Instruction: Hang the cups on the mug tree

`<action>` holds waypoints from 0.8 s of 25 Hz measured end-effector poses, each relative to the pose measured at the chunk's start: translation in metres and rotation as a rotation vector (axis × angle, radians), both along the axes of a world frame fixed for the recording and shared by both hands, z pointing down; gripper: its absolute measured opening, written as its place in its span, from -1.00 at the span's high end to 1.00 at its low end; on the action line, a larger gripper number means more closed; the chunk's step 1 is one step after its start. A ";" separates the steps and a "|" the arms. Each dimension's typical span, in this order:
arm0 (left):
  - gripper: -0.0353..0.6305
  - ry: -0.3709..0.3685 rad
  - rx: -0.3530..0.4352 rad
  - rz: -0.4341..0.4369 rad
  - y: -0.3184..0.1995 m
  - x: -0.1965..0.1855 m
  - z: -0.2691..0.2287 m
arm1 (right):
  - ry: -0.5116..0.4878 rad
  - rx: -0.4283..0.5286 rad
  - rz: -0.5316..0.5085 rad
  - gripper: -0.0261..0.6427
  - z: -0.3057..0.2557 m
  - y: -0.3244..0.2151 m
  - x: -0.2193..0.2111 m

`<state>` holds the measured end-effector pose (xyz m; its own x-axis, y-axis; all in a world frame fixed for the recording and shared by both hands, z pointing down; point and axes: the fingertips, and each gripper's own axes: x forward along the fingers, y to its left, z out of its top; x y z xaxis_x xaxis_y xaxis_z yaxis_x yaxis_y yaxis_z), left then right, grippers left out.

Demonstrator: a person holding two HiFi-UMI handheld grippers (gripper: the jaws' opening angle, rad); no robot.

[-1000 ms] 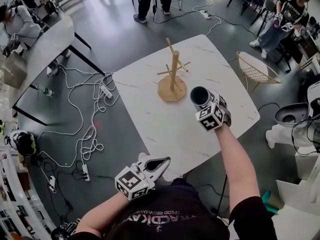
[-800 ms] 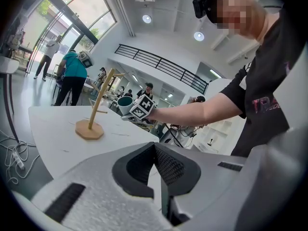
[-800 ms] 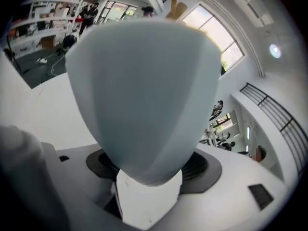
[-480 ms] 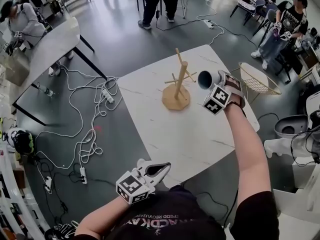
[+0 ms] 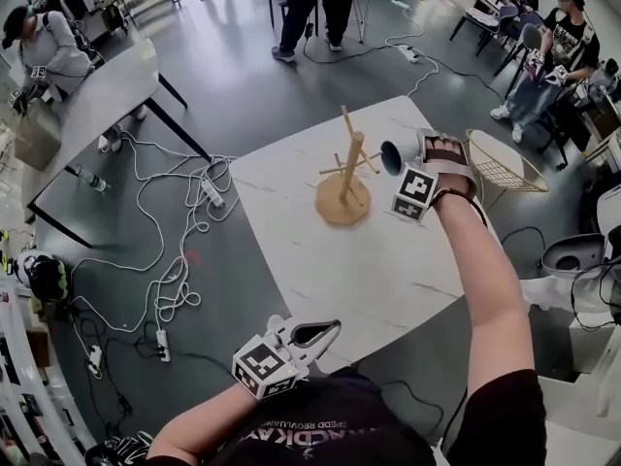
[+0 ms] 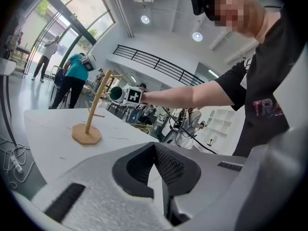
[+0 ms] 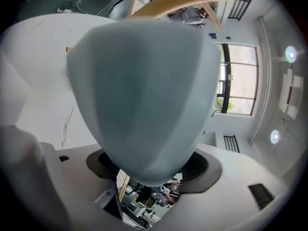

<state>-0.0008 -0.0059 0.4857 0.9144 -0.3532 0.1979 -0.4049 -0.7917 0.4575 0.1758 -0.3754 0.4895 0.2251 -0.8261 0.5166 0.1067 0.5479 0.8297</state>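
Left tool (image 5: 312, 334), just off the near edge of the white marbled worktop (image 5: 388, 280): jaws pressed together, nothing between them. Right tool (image 5: 415, 155), raised above the worktop: pinching a pale grey-blue cup (image 5: 395, 155) on its side, mouth toward the wooden mug tree (image 5: 346, 168), just beside its pegs.

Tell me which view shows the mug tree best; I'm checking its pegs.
Head view: the mug tree shows whole, base to pegs. Left gripper view shows it small, side-on. Right gripper view: the cup hides nearly all.
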 end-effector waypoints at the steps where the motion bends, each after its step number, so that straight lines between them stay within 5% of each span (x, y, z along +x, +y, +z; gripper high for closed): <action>1: 0.91 -0.001 -0.002 -0.003 0.000 0.001 0.001 | 0.026 0.001 -0.015 -0.08 0.000 -0.001 -0.001; 20: 0.91 0.004 -0.007 -0.003 -0.004 0.010 0.004 | 0.420 0.022 -0.090 -0.08 0.007 -0.004 -0.027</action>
<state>0.0087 -0.0098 0.4895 0.9140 -0.3547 0.1970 -0.4056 -0.7873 0.4645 0.1488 -0.3794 0.4963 0.3390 -0.8617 0.3775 0.4844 0.5039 0.7152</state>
